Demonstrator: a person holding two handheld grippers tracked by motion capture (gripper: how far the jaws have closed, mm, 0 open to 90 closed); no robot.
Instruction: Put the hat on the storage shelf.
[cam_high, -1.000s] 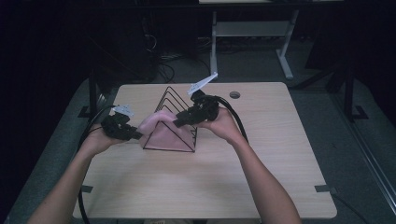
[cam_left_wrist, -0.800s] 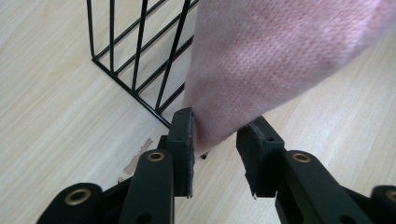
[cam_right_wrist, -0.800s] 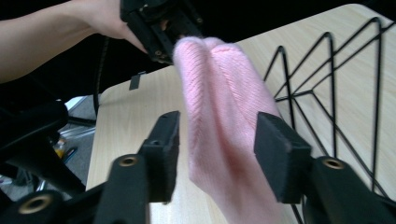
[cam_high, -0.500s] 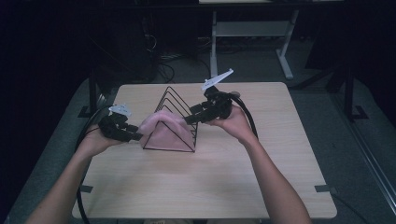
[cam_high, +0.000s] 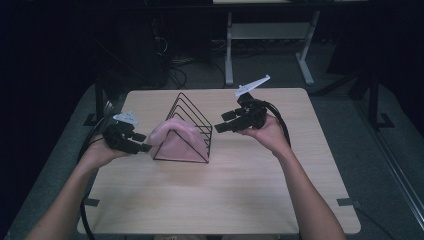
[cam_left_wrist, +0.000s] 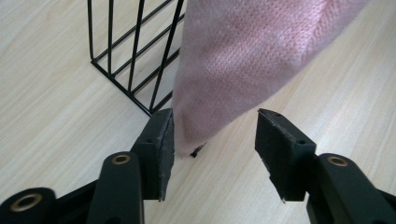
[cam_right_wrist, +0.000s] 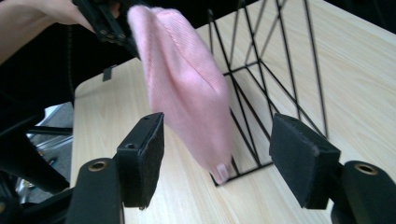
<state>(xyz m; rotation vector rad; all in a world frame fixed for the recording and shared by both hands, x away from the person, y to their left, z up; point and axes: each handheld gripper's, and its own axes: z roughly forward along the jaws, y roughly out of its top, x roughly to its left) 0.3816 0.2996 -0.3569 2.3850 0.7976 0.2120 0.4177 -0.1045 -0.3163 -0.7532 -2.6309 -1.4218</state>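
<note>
A pink knitted cloth (cam_high: 175, 137) hangs over the near end of a black wire triangular rack (cam_high: 192, 112) on the wooden table (cam_high: 240, 190). My left gripper (cam_high: 142, 142) sits at the cloth's left side. In the left gripper view its jaws (cam_left_wrist: 212, 135) have just been opening; the cloth's tip (cam_left_wrist: 243, 56) lies between them, against the left pad but not pinched. My right gripper (cam_high: 222, 122) hovers just right of the rack. Its jaws (cam_right_wrist: 217, 140) have just been opening, with nothing gripped and the cloth (cam_right_wrist: 187, 79) and rack (cam_right_wrist: 280, 79) a little ahead.
Black cables trail from both grippers over the table's sides. A white metal table frame (cam_high: 265, 30) stands on the dark floor beyond the far edge. Light wood surface stretches in front of the rack toward the near edge.
The right gripper has drawn back to the right, away from the rack's top, with its jaws spreading. The left gripper's jaws have spread and released the cloth, which stays draped on the rack.
</note>
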